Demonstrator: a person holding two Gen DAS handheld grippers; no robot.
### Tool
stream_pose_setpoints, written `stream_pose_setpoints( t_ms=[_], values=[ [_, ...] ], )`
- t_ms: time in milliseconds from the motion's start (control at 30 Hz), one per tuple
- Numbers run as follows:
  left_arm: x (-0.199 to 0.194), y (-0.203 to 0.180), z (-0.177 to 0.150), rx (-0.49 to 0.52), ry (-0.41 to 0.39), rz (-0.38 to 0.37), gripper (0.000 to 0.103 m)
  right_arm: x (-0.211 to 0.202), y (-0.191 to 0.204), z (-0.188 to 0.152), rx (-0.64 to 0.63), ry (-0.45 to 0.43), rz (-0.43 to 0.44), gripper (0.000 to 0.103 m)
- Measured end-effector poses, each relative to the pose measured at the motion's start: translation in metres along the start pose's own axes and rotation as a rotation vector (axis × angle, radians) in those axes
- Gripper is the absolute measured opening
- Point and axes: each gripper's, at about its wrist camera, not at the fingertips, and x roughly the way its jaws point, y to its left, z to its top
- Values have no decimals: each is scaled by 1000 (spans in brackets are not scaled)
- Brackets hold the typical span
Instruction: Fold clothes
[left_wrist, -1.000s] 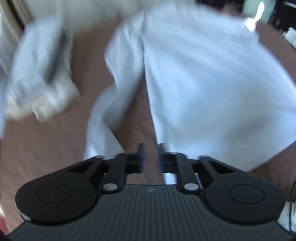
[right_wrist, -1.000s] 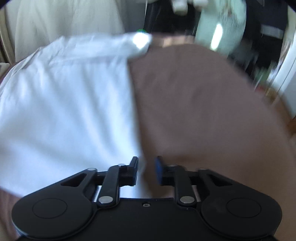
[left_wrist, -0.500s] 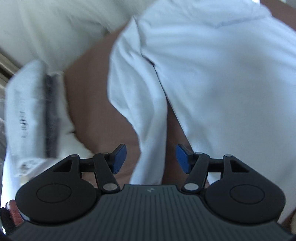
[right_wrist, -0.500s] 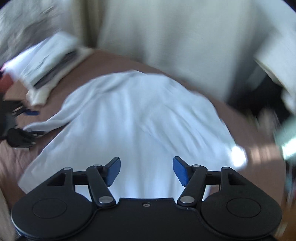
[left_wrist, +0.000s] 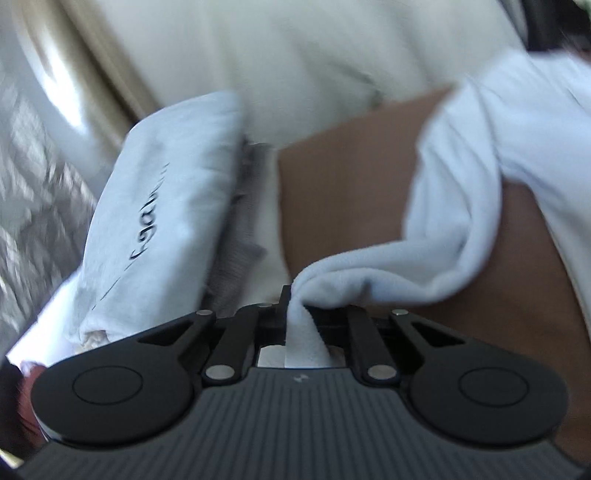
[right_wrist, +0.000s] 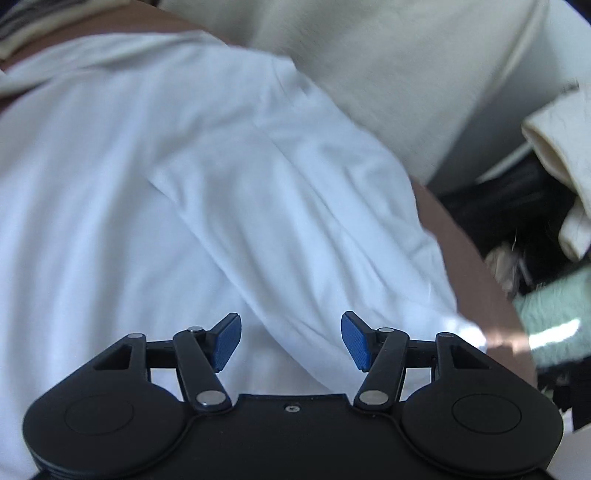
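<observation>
A white shirt lies spread on a brown surface. In the left wrist view its long sleeve runs from the shirt body at the upper right down into my left gripper. The jaws are closing and pinch the sleeve's end, and cloth bunches out behind them. In the right wrist view my right gripper hovers over the shirt near its other sleeve. Its blue pads stand wide apart, closing slightly, with nothing pressed between them.
A folded pile of clothes, the top one white with dark script, lies left of the held sleeve. Cream cloth rises behind. In the right wrist view the brown surface's edge curves past dark clutter and a pale green item.
My left gripper moved left and down onto the sleeve's end and shut on it. My right gripper swung across over the shirt and opened wide.
</observation>
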Motion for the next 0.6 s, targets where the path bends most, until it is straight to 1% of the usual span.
stream_pose_setpoints(
  t_ms=[67,100,167,233,267,333,367,400,433,467,533,567,600],
  values=[
    [3,14,0,-73,-20,-21,8,11,4,-1,-5,4,3,64],
    [2,17,-3,-82,-36,-1,8,15,7,0,-11,2,-1,65],
    [0,17,-8,-59,-78,79,8,21,9,4,-7,4,-16,68],
    [-6,15,-8,-24,-139,134,8,27,4,13,23,32,-22,78],
    [-11,17,-6,-24,-165,150,8,29,-1,17,34,36,-30,78],
    [-17,32,1,-116,-177,134,8,34,-13,25,68,30,-65,77],
    [-20,43,6,-178,-177,115,8,35,-21,28,106,24,-82,68],
    [-23,55,10,-248,-172,89,8,36,-31,30,154,17,-91,48],
    [-26,67,14,-319,-167,62,8,37,-40,31,201,17,-94,22],
    [-26,77,20,-383,-163,33,8,37,-50,32,255,24,-87,12],
    [-22,93,32,-472,-163,-21,8,34,-73,30,395,33,-78,9],
    [-23,97,38,-490,-171,-27,8,31,-86,29,481,33,-67,8],
    [-26,96,43,-481,-189,-12,8,29,-100,28,566,32,-56,8]
  ],
)
